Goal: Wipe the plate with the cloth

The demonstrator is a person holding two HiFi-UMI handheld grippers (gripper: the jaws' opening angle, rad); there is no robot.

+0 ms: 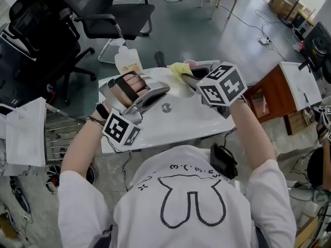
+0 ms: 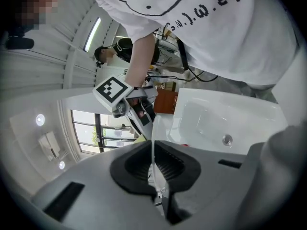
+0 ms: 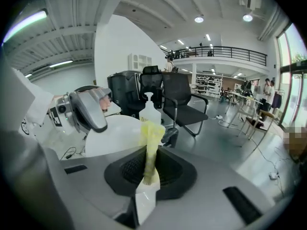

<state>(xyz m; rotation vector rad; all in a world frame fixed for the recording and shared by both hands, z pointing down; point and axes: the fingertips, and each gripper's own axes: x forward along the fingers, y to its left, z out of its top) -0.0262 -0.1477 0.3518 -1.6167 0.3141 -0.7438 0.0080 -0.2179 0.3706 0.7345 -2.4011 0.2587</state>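
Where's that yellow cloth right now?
The cloth is pinched in the right gripper's jaws, in the upper middle of the head view, beside the white plate the left gripper holds over the sink.

- Left gripper (image 1: 163, 90): jaws closed on the thin rim of the plate (image 3: 112, 135); points toward the right gripper.
- Left hand (image 1: 129, 84): strapped round its handle, forearm bare.
- Right gripper (image 1: 186, 78): jaws closed on the cloth (image 3: 149, 145); tilted downward, tips near the left gripper's.
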